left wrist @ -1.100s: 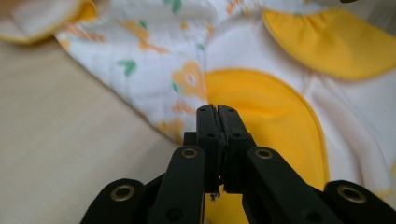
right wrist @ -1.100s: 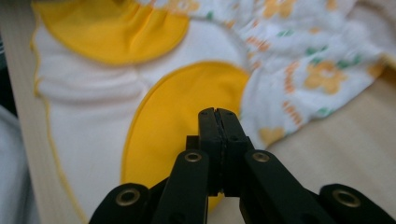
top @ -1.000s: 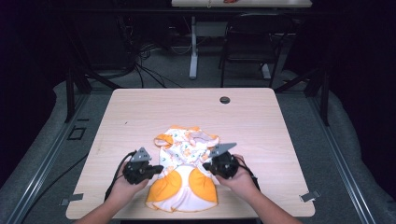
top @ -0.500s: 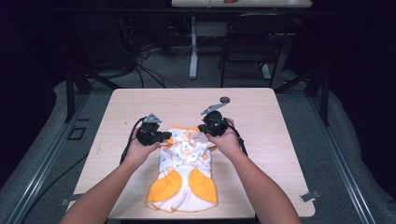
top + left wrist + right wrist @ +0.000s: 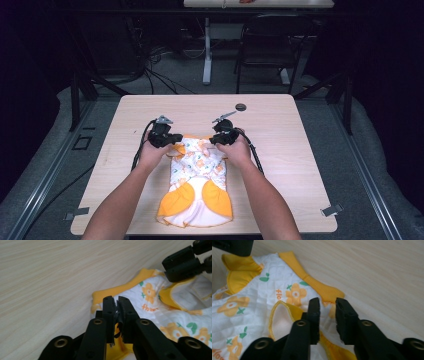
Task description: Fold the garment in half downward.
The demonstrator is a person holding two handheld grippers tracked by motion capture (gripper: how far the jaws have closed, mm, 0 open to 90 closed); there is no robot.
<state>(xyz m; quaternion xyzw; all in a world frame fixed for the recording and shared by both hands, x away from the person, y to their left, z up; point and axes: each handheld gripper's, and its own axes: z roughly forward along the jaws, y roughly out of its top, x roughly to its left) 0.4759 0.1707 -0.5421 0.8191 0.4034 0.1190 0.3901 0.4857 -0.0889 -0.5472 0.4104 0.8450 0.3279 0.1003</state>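
A white baby garment (image 5: 197, 185) with orange flowers and orange trim lies stretched along the wooden table (image 5: 300, 150), its orange-patched end nearest the person. My left gripper (image 5: 175, 141) is at the far left corner of the garment (image 5: 175, 315). Its jaws (image 5: 116, 302) are pressed together, with yellow cloth bunched just beneath them. My right gripper (image 5: 213, 141) is at the far right corner. Its jaws (image 5: 328, 307) stand apart over the garment (image 5: 249, 302), just inside the ribbed orange cuff (image 5: 322, 288). The right gripper (image 5: 185, 262) also appears in the left gripper view.
A small black round disc (image 5: 241, 106) is set in the table near its far edge. Bare wood surrounds the garment on both sides. Beyond the table are a dark chair (image 5: 265, 45), a table leg and cables on the floor (image 5: 160, 75).
Both grippers moved from the near end of the garment to its far end, pulling the cloth out from a bunched heap into a long flat shape. They have stopped there.
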